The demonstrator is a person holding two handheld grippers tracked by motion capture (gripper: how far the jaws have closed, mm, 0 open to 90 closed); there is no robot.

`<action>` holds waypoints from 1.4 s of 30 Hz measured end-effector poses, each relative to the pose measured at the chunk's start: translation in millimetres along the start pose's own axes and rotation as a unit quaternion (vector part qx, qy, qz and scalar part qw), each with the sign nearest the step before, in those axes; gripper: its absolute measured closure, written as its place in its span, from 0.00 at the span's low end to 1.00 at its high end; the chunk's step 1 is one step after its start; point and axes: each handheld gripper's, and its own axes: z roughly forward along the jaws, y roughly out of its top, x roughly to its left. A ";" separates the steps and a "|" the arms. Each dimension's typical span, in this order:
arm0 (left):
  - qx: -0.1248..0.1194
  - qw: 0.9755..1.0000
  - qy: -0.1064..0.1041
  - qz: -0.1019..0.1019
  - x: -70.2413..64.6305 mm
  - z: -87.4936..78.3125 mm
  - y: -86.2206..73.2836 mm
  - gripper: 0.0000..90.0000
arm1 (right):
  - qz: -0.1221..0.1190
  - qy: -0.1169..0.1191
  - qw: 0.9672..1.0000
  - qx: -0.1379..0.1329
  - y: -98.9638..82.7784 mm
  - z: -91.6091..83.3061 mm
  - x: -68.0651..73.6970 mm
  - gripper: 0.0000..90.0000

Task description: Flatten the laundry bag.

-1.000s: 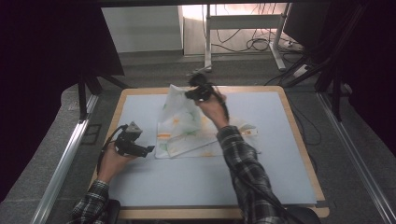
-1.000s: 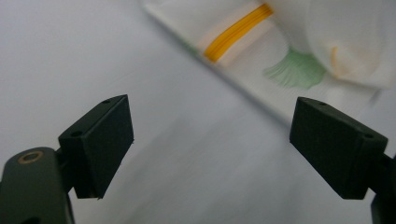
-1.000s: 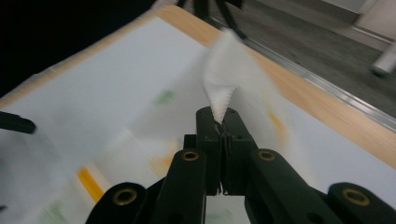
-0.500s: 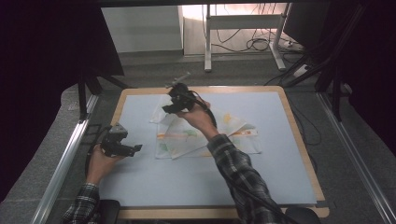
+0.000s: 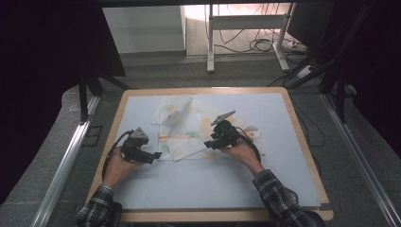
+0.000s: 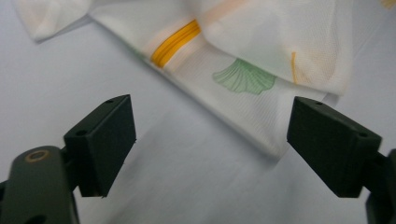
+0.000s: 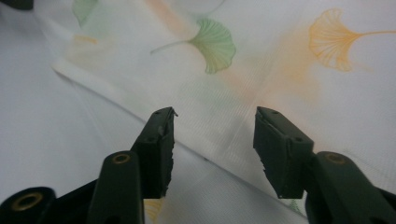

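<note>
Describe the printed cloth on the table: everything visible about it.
The cloth is thin, white, slightly sheer fabric printed with green and orange ginkgo leaves and a yellow-orange stripe. It lies loosely folded in overlapping layers, rumpled, on the pale blue table mat, toward the far middle. The left hand-held gripper stands open just short of its near edge; the right hand-held gripper is open over it, gripping nothing.
</note>
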 end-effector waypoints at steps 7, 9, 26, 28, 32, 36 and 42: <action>0.016 0.999 0.017 0.027 -16.5 18.3 5.3 0.34 | -0.051 -0.030 0.998 0.009 -4.0 21.6 14.4 0.77; 0.013 1.000 -0.013 0.013 -14.8 19.4 5.4 0.48 | -0.050 -0.041 0.998 0.008 -3.6 21.6 15.5 0.94; 0.045 0.996 -0.082 0.018 -27.3 -2.3 -7.0 0.98 | 0.060 -0.122 0.988 -0.074 21.4 -78.6 -55.8 0.99; 0.048 0.994 -0.094 0.020 -32.8 -9.7 -14.6 0.98 | 0.076 -0.137 0.984 -0.081 21.4 -95.6 -69.8 0.99; 0.052 0.993 -0.106 0.029 -35.3 -22.5 -30.5 0.90 | 0.125 -0.145 0.980 -0.060 3.9 -105.7 -97.0 0.98; 0.018 0.996 -0.087 0.021 -27.1 -29.7 -29.2 0.59 | 0.134 -0.138 0.981 -0.036 -17.3 -87.0 -102.2 0.87; -0.027 1.000 -0.015 -0.005 -4.8 -31.6 -8.6 0.29 | 0.129 -0.151 0.978 -0.056 -48.4 -102.1 -91.4 0.60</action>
